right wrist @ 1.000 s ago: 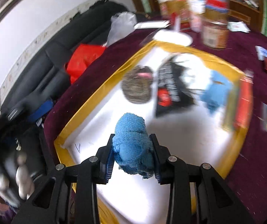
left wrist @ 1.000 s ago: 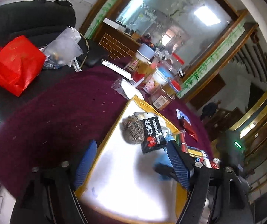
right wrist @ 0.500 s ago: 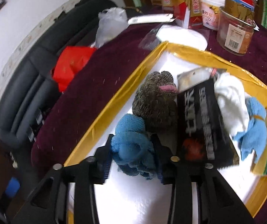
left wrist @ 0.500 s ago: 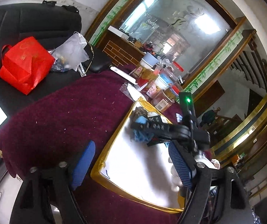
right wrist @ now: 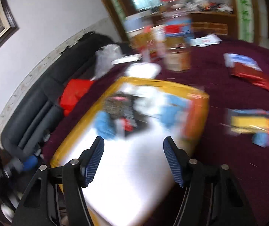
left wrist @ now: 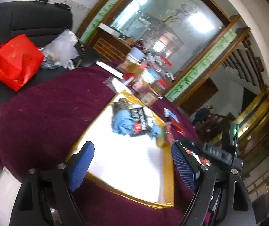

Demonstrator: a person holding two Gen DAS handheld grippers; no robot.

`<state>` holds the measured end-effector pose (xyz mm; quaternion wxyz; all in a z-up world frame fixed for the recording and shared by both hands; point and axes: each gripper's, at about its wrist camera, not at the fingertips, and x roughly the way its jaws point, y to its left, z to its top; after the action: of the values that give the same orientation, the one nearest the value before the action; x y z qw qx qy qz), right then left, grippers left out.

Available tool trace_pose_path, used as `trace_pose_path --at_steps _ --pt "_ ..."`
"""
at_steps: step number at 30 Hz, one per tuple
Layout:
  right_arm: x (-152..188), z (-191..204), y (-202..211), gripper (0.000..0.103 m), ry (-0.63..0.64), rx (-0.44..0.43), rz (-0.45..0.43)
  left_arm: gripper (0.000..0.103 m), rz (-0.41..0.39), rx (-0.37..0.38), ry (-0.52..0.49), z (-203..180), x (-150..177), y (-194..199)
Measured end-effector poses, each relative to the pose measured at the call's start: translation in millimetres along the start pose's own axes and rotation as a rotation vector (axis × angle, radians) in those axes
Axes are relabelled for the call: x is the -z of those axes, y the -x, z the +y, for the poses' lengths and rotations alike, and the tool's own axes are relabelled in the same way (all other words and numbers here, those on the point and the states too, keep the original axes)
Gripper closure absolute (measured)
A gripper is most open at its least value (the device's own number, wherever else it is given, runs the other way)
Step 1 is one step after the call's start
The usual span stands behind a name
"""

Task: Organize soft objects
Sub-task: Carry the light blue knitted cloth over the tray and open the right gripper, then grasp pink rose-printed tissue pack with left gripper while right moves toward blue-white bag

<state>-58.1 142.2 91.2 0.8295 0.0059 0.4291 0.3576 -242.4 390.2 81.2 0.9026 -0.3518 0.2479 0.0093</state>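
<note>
Left wrist view, left to right. A red bag (left wrist: 16, 61) is sitting on the dark sofa (left wrist: 30, 21) at far left, a clear plastic bag (left wrist: 63, 47) just beside it. The desk (left wrist: 46, 113) is wearing a maroon cloth. On it is lying a white tray with a yellow rim (left wrist: 89, 126). At the tray's far end, the soft objects are crowding together: a brown fuzzy piece (left wrist: 120, 106), a blue cloth (left wrist: 123, 121) touching it, a black packet (left wrist: 141, 120) overlapping the cloth. The left claw (left wrist: 132, 162) is hovering over the tray's near end, jaws standing wide, nothing between them. The right claw's black body (left wrist: 209, 150) is showing at the right, just past the tray's edge.

Right wrist view, heavily blurred. The blue cloth (right wrist: 104, 124) is resting on the tray (right wrist: 74, 137), left of the black packet (right wrist: 125, 113); a second blue piece (right wrist: 174, 111) is lying farther right. The right claw (right wrist: 133, 160) is empty; its jaws have just been opening and are standing apart, clear of the cloth. Jars (right wrist: 176, 49) are standing beyond the tray; flat packets (right wrist: 247, 69) are lying on the cloth at right.
</note>
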Motion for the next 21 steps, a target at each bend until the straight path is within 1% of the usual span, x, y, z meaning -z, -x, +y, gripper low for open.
trace_pose_path --at_steps 3,6,9,11,14,17,20,21 --pt "23.1 -46.4 40.3 0.038 -0.037 0.089 -0.045 0.015 0.016 0.032 -0.04 -19.8 7.2 -6.6" --pt "47.6 -106.6 82.9 0.039 -0.124 0.189 -0.083 0.014 0.054 0.052 -0.079 -39.5 17.8 -17.9" --pt "71.0 -174.7 133.8 0.039 -0.269 0.273 -0.157 0.014 0.104 0.067 -0.127 -64.5 33.1 -32.4" --pt "83.0 -210.2 163.7 0.038 -0.351 0.31 -0.219 0.014 0.131 0.079 -0.149 -77.4 42.4 -39.1" --pt "102.1 -266.3 204.8 0.038 -0.498 0.342 -0.327 0.014 0.176 0.089 -0.188 -97.8 56.1 -52.0" --pt "108.5 -308.3 218.2 0.038 -0.59 0.379 -0.369 0.014 0.211 0.098 -0.223 -112.1 66.9 -58.3" --pt "104.2 -340.7 209.4 0.038 -0.653 0.361 -0.367 0.014 0.231 0.086 -0.26 -127.8 75.9 -62.5" --pt "103.5 -345.3 205.9 0.038 -0.663 0.357 -0.363 0.014 0.234 0.081 -0.269 -131.0 77.8 -63.0"
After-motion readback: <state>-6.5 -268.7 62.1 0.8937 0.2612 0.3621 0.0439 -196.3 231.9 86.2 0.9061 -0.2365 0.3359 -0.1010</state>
